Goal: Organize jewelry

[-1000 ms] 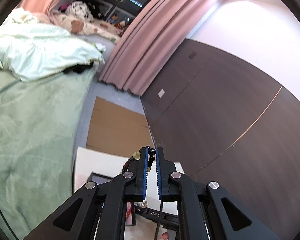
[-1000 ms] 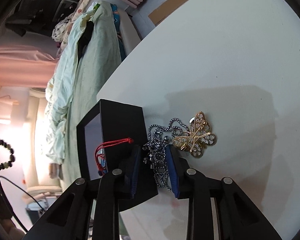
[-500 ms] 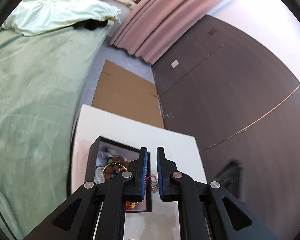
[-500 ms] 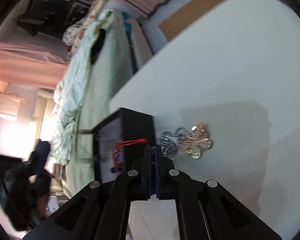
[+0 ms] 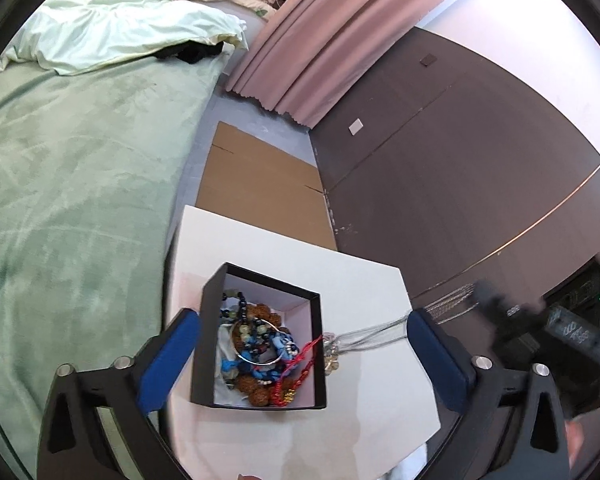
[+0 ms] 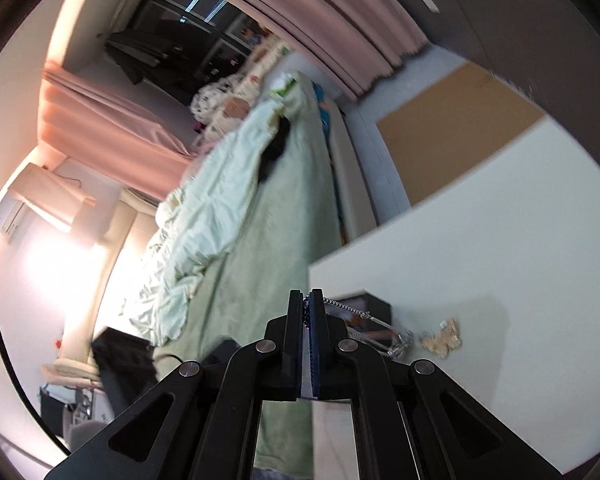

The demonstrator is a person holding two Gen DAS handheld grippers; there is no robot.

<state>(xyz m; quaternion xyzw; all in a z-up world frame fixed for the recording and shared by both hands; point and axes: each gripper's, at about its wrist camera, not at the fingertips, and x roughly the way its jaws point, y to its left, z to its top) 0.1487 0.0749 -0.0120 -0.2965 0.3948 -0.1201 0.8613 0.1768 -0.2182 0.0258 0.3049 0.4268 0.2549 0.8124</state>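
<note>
**Left jaws wide over the box, right ones clamped on the silver chain**

The left hand-held gripper (image 5: 300, 332) hangs over the black box (image 5: 260, 272) with its blue pads spread far apart, nothing between them; those jaws have just been opening. Below it, the box sits open on the white worktop (image 5: 380, 380), and inside lies a tangle: a beaded bracelet (image 5: 236, 308) of dark and pale green beads at the far end, a silver bangle (image 5: 256, 356), brown beads, blue pieces, and a red cord (image 5: 304, 354) spilling over the right wall.

Over to the right hand-held gripper (image 6: 306, 300): its pads are pressed together and pinching the silver chain (image 6: 340, 306), which runs taut from the fingertips down towards the worktop. In the left wrist view that same chain stretches in blurred streaks from beside the box's right wall out to the right, past the worktop's edge. The gold butterfly ornament (image 6: 442, 338) lies on the worktop just beside the chain's lower end, outside the box.

Writing? There are pale markings on the dark, blurred body of the other gripper at the right of the left wrist view, but they are too smeared to read.

Beyond the worktop: a bed (image 5: 72, 184) with a green cover, flat cardboard (image 5: 256, 188) on the floor, pink curtains (image 5: 320, 40).
</note>
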